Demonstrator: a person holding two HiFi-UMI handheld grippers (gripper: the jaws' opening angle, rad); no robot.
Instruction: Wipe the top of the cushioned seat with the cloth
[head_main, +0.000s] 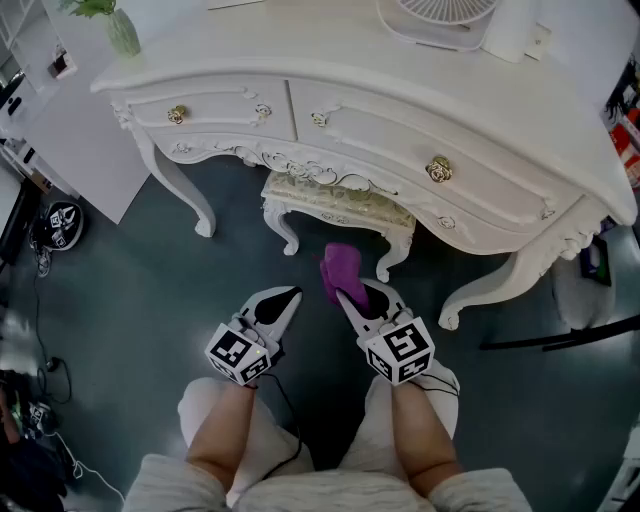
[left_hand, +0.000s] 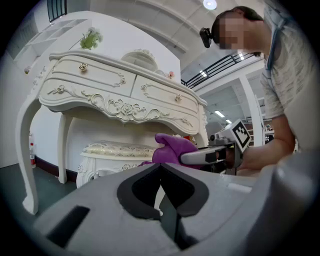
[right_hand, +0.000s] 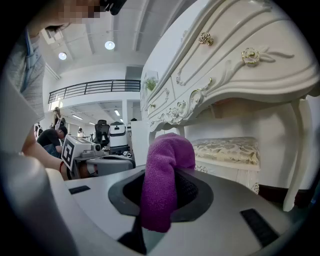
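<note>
Under white carved bench (head_main: 400, 100): cream cushioned seat (head_main: 340, 200) | right gripper (head_main: 346, 294) pinches purple terry cloth (head_main: 340, 266) for my wipe | left gripper (head_main: 290, 296) pressed together, spare

The cloth (right_hand: 162, 180) looks soft and fuzzy. Under the smooth, glossy white table (head_main: 400, 110), the seat (head_main: 340, 203) has shiny patterned fabric.

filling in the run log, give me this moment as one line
right gripper: shut on purple cloth | left gripper: shut, empty | cushioned stool: under dressing table, not reached
</note>
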